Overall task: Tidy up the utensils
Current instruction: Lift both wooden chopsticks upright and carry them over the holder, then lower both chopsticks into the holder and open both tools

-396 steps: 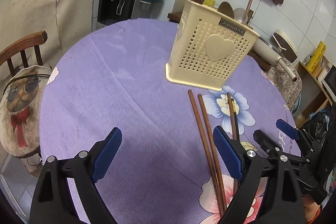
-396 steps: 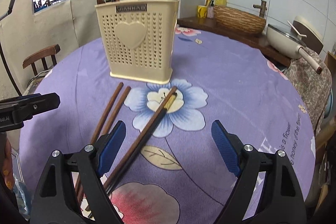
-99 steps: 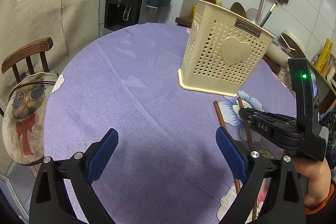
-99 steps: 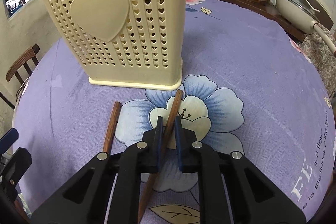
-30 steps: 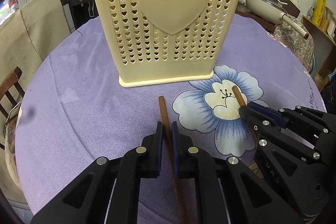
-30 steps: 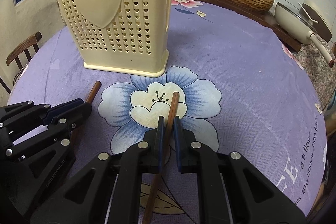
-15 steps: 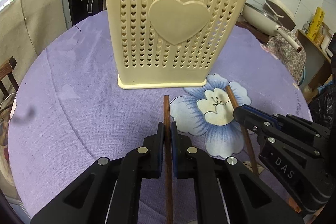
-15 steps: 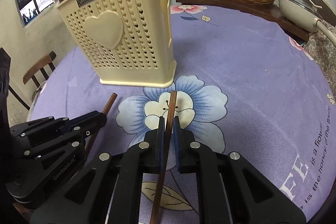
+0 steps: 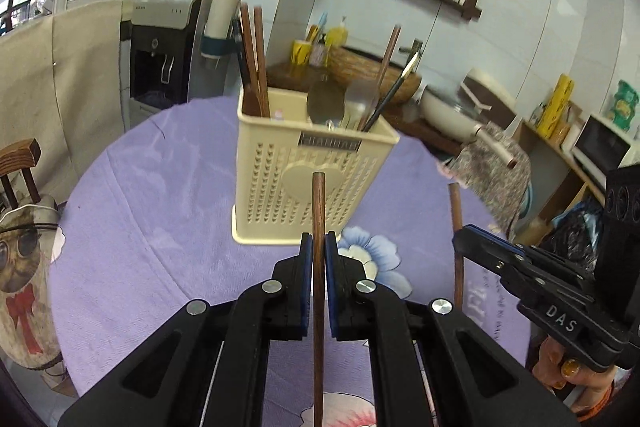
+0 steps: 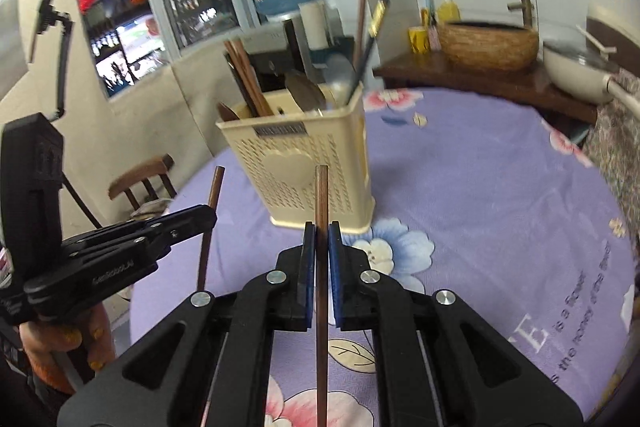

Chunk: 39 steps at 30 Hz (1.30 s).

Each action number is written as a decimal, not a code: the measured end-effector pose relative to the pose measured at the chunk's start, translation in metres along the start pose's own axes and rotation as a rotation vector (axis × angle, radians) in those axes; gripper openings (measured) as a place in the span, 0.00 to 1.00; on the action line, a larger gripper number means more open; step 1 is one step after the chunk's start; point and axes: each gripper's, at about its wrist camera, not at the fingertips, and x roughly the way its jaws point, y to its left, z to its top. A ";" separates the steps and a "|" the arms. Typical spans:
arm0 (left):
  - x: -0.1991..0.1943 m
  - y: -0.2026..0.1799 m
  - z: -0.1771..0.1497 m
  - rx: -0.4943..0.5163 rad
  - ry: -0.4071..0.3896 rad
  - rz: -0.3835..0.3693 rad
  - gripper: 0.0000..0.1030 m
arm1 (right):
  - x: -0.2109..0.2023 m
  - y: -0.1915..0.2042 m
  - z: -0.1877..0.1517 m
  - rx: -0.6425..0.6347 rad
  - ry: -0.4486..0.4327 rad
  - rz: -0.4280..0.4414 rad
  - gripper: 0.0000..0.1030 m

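Left claw (image 9: 314, 259) clamped on one brown wooden chopstick (image 9: 318, 211); right claw (image 10: 319, 247) clamped on another (image 10: 321, 203). Cream perforated holder (image 9: 308, 179) beyond, on purple surface (image 9: 160, 211).

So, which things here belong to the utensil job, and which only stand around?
Job: left gripper chopstick; right gripper chopstick; cream holder.

Around: water dispenser, wicker basket, pan, chair.

The utensil holder (image 9: 314, 173) stands on the table (image 9: 160, 227), behind two raised chopsticks (image 9: 319, 227), utensils inside.
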 end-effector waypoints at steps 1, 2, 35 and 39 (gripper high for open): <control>-0.006 0.000 0.002 0.000 -0.014 -0.002 0.06 | -0.010 0.005 0.003 -0.017 -0.021 0.011 0.07; -0.015 0.001 0.005 0.003 -0.035 -0.005 0.06 | -0.019 0.007 0.005 -0.030 -0.036 0.019 0.07; -0.055 -0.010 0.064 0.063 -0.150 -0.064 0.06 | -0.040 0.028 0.071 -0.153 -0.072 0.074 0.07; -0.066 -0.012 0.090 0.070 -0.175 -0.081 0.06 | -0.045 0.031 0.099 -0.159 -0.086 0.104 0.07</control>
